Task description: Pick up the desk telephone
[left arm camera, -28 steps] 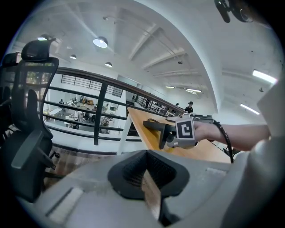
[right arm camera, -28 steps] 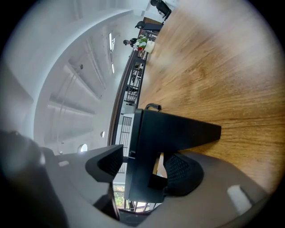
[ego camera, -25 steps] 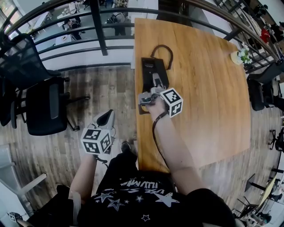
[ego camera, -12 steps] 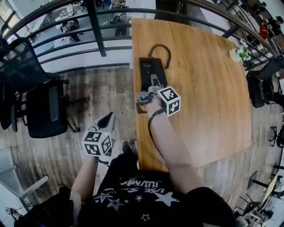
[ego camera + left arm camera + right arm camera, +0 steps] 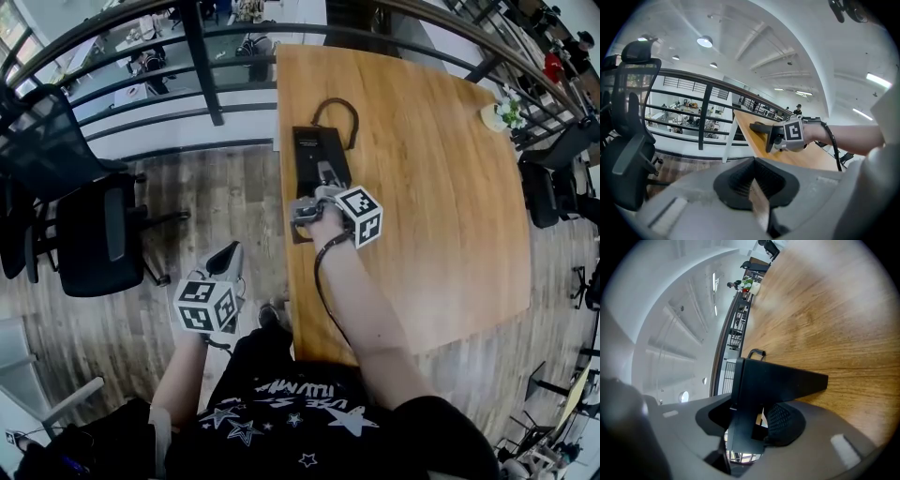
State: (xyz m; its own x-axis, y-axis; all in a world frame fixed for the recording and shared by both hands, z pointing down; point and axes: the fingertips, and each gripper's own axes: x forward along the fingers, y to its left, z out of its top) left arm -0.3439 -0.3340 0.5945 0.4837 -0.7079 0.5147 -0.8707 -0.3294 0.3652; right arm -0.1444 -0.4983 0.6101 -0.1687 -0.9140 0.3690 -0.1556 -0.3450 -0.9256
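Note:
The black desk telephone (image 5: 317,155) lies at the left edge of the wooden table (image 5: 441,187), and its cord (image 5: 339,105) loops at the far end. My right gripper (image 5: 323,180) is at the phone's near end. Its jaws have just been closing, with the phone's edge (image 5: 778,380) between them. In the right gripper view the ribbed pad (image 5: 786,422) presses the phone's body and the right gripper (image 5: 751,420) straddles it. My left gripper (image 5: 223,258) hangs over the floor left of the table, its pads together, holding nothing. The left gripper view shows the left gripper (image 5: 754,187) and, beyond it, the phone (image 5: 761,127).
Black office chairs (image 5: 94,225) stand on the wood floor at the left. A dark metal railing (image 5: 206,56) runs behind the table. A small potted plant (image 5: 506,114) sits at the table's far right corner. The person's legs are close to the table's near edge.
Both hands stay where they were. The head view has shifted a little, and the phone lies in the same spot on the table.

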